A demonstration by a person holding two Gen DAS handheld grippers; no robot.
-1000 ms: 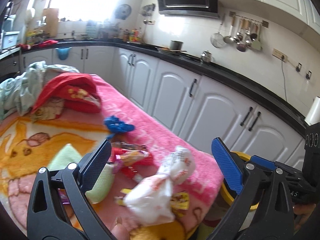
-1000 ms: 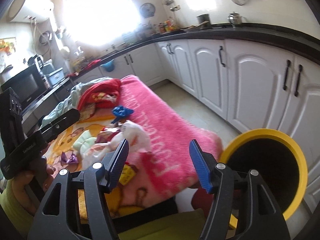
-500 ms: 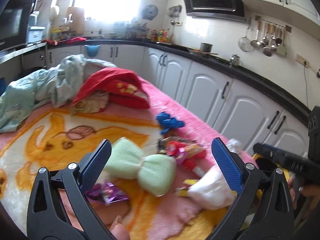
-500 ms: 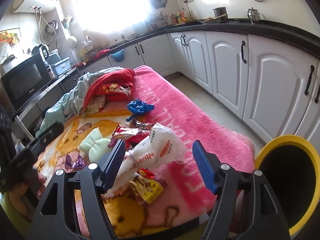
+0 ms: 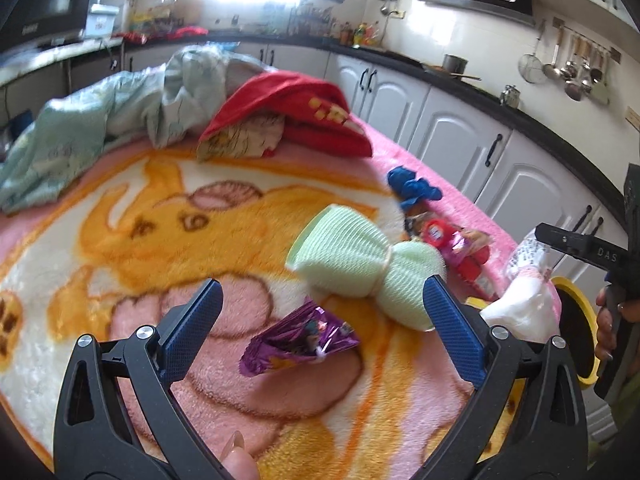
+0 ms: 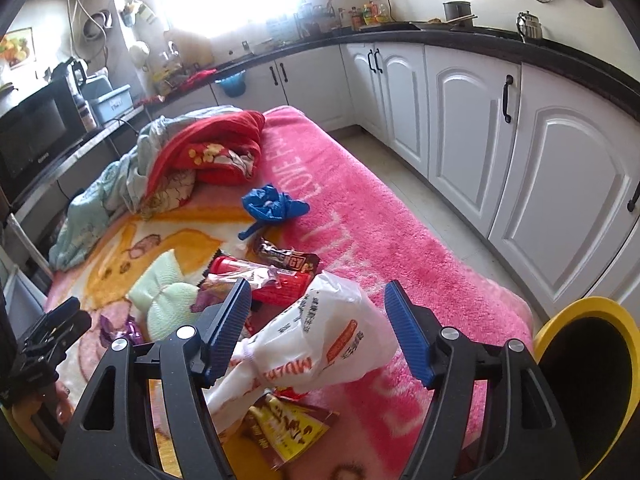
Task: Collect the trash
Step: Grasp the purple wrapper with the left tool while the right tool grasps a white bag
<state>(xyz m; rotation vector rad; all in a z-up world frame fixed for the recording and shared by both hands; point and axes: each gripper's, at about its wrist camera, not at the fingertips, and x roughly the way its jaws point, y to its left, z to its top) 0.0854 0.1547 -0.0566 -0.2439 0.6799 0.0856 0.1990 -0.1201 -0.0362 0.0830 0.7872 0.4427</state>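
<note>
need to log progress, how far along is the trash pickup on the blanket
Nothing looks done yet: no trash shows inside the yellow bin. In hand: nothing gripped. The left gripper is open above the purple wrapper; the right gripper is open around the white bag, fingers not pressing it. Left to do: those two, plus the blue bag, the chocolate bar wrapper, the red packet and the yellow packet.

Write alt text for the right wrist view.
The open right claw frames a crumpled white plastic bag on a pink and yellow blanket, its pads not pressing it. Snack wrappers and a blue bag lie beyond; a yellow-rimmed bin stands at lower right.
</note>
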